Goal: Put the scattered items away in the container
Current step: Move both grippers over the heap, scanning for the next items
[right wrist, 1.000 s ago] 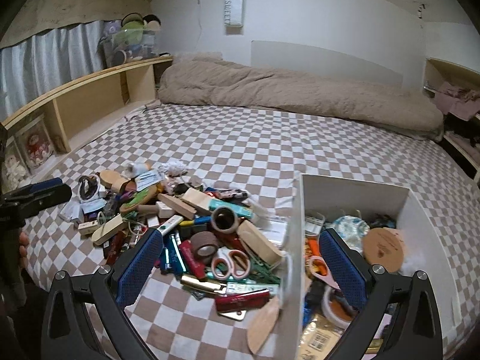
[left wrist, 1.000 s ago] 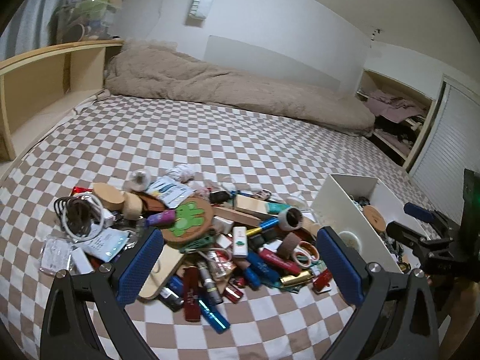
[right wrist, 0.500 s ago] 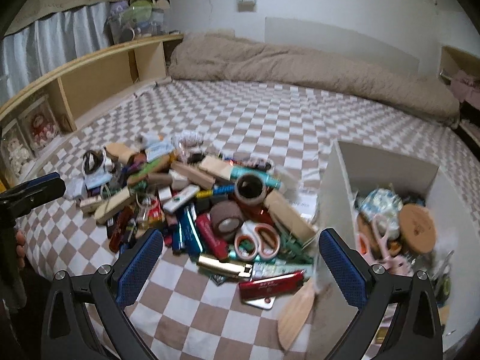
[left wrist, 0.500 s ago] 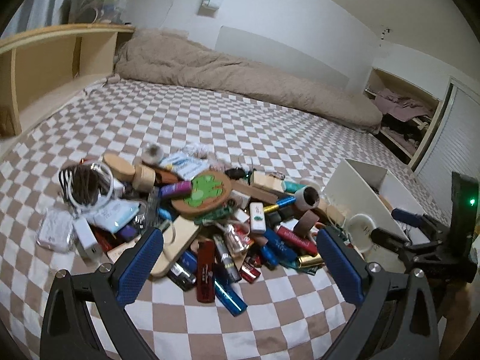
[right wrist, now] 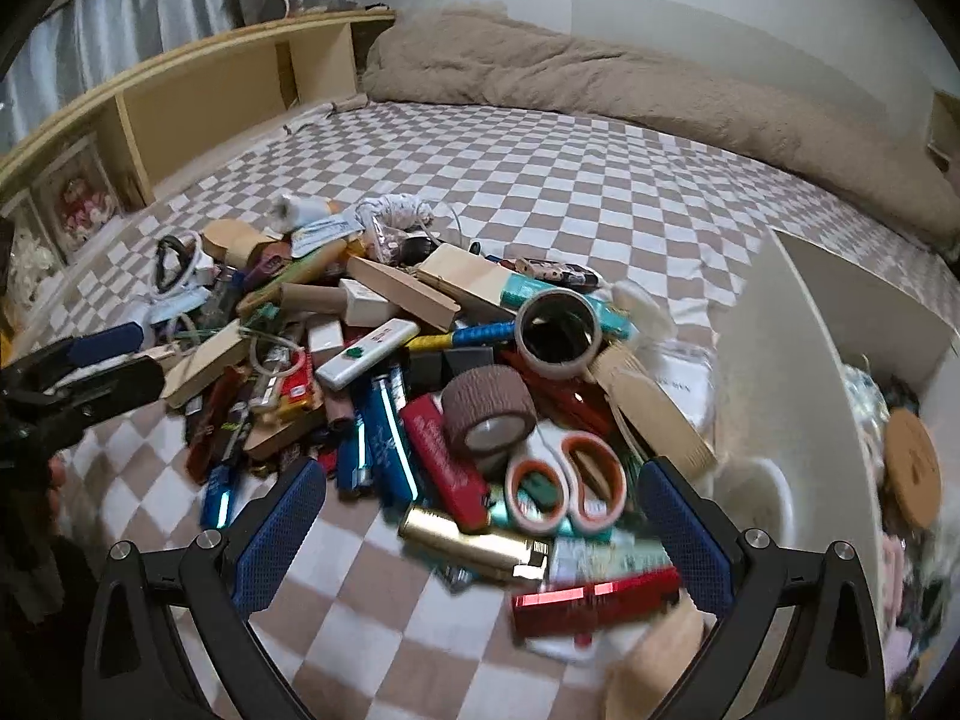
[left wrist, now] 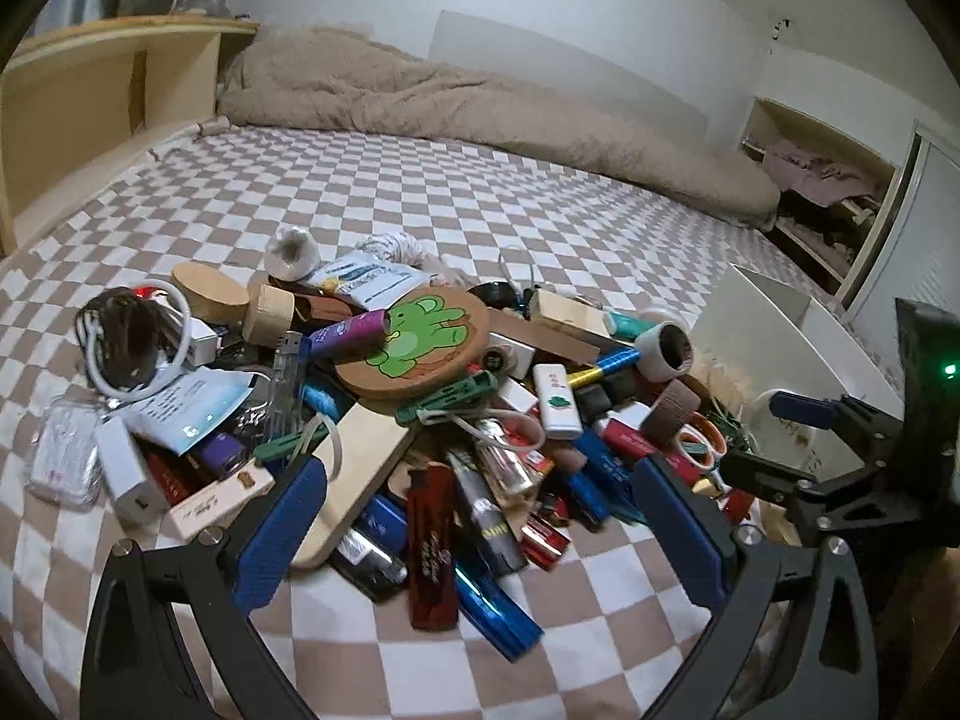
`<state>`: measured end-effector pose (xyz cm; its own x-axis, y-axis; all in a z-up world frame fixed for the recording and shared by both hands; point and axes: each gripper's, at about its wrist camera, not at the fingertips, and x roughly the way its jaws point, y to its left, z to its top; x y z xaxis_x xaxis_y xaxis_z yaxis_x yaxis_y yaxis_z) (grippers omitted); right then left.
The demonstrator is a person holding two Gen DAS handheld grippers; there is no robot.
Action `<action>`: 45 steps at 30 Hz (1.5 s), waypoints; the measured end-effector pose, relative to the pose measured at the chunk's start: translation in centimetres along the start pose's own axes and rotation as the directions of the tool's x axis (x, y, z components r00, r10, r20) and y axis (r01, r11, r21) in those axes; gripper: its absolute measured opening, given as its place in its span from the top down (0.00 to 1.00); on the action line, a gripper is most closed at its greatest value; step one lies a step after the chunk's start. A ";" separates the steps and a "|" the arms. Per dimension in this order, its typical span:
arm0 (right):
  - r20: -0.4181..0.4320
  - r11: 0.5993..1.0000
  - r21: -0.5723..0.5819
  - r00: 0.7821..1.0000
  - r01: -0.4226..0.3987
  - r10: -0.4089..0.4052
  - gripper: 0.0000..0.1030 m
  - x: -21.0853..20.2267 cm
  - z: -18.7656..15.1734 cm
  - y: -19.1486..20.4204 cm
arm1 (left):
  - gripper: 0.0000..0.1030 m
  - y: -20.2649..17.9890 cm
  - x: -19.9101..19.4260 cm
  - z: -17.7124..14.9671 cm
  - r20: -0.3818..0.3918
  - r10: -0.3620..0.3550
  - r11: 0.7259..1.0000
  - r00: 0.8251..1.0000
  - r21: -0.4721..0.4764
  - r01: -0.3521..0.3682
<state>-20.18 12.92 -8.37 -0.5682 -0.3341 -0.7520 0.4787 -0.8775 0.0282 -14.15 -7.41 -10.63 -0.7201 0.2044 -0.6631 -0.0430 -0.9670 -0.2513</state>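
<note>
A heap of small items lies on the checkered bedspread (left wrist: 420, 192). In the left wrist view my left gripper (left wrist: 477, 483) hangs open just above the heap's near edge, over a dark red lighter (left wrist: 429, 546) and a blue lighter (left wrist: 495, 609). A round frog coaster (left wrist: 420, 345) tops the heap. The white container (left wrist: 780, 348) stands to the right, with my right gripper (left wrist: 774, 438) in front of it. In the right wrist view my right gripper (right wrist: 480, 480) is open above orange-handled scissors (right wrist: 564, 486), a brown tape roll (right wrist: 489, 408) and a gold lighter (right wrist: 474, 540). The white container (right wrist: 798, 324) holds several items.
A beige duvet (left wrist: 510, 102) lies across the far side of the bed. A wooden shelf (right wrist: 198, 84) runs along the left side and an open closet (left wrist: 828, 180) stands at the right. My left gripper (right wrist: 120, 357) shows at the left of the right wrist view.
Both grippers have dropped lower and closer to the heap. The right wrist view has swung left, from over the container to over the scissors and tape.
</note>
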 end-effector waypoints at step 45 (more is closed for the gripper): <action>-0.229 0.924 -0.085 0.910 -0.372 0.345 0.00 4.9 -3.7 1.5 | 0.00 -1.9 5.4 -3.1 -0.359 -0.250 0.954 0.899 0.068 0.293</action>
<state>-19.82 11.25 -14.47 -0.1984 -0.5280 -0.8258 0.7110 -0.6574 0.2496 -15.82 -3.97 -15.93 -0.3880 0.4807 -0.7864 -0.2994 -0.8727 -0.3857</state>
